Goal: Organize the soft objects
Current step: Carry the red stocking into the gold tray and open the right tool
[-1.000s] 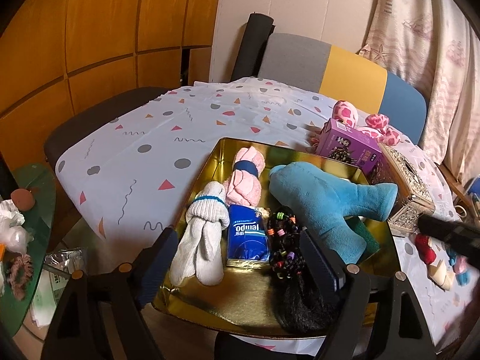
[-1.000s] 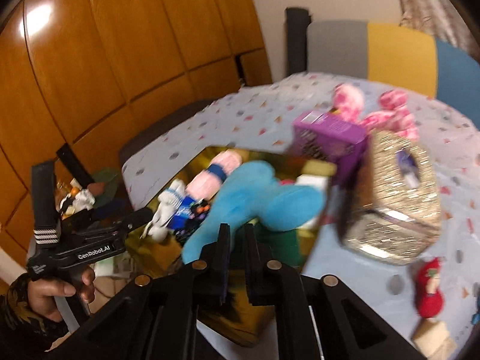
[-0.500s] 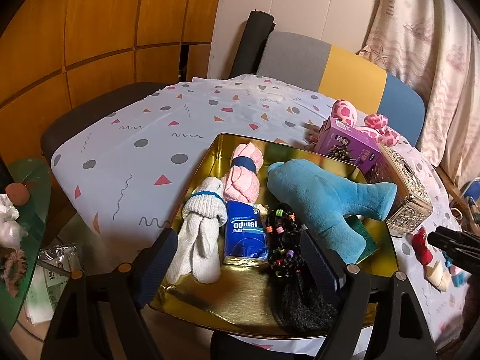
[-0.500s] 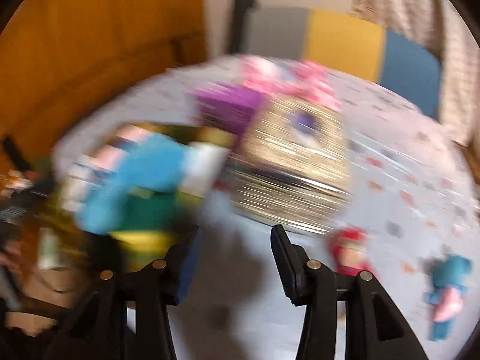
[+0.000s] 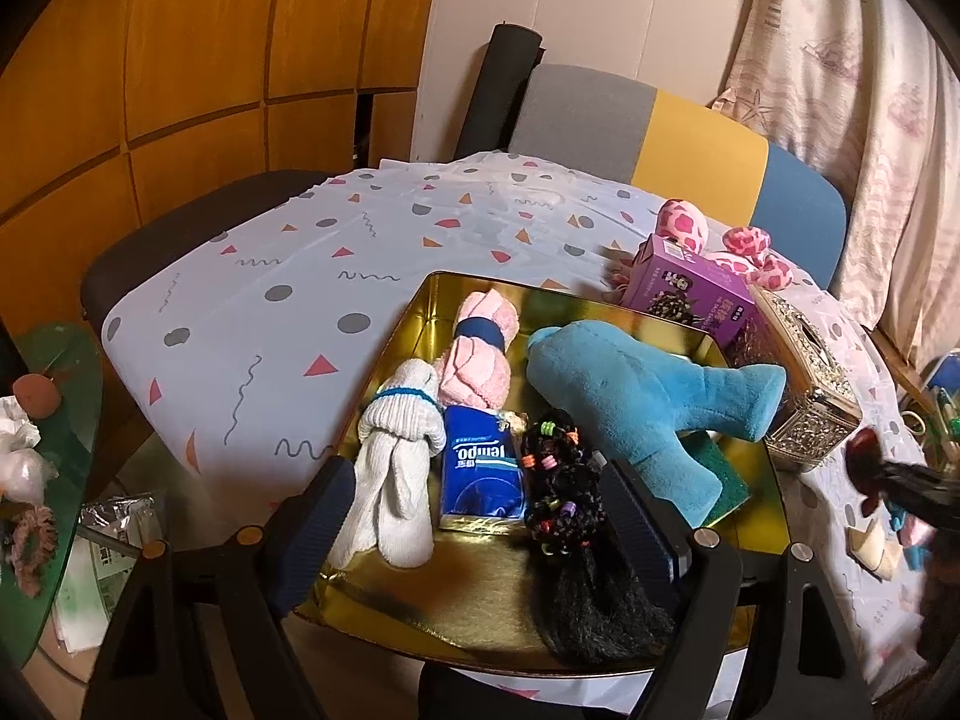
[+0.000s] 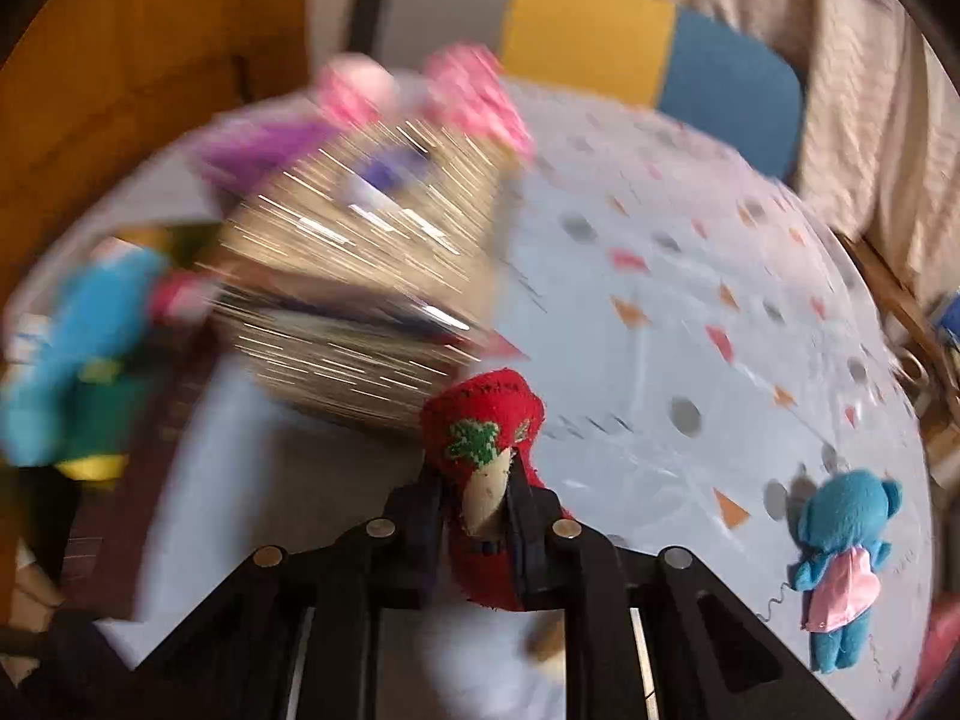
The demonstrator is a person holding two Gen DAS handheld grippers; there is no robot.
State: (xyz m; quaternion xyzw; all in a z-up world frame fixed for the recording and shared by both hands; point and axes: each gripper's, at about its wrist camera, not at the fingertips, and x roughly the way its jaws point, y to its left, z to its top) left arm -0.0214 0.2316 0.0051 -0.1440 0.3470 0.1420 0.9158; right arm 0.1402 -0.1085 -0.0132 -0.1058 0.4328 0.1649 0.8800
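Observation:
A gold tray (image 5: 480,606) holds white rolled socks (image 5: 396,450), a pink rolled towel (image 5: 480,354), a blue tissue pack (image 5: 480,474), a black braided hairpiece (image 5: 570,516) and a big blue plush (image 5: 636,396) over a green sponge (image 5: 723,480). My left gripper (image 5: 474,516) is open and empty, hovering over the tray's near side. My right gripper (image 6: 480,510) is shut on a red knitted soft toy (image 6: 486,426) and holds it above the table; it shows blurred in the left wrist view (image 5: 864,450). A small blue teddy (image 6: 840,546) lies at the right.
A purple box (image 5: 690,294) and an ornate silver tissue box (image 5: 804,384) stand right of the tray, with a pink spotted plush (image 5: 708,234) behind. The patterned tablecloth (image 5: 270,300) covers the table. A chair (image 5: 660,120) is at the back. A glass side table (image 5: 36,450) stands left.
My right gripper swung right from over the tray, opened, then closed on the red knitted toy and lifted it. My left gripper stayed open over the tray.

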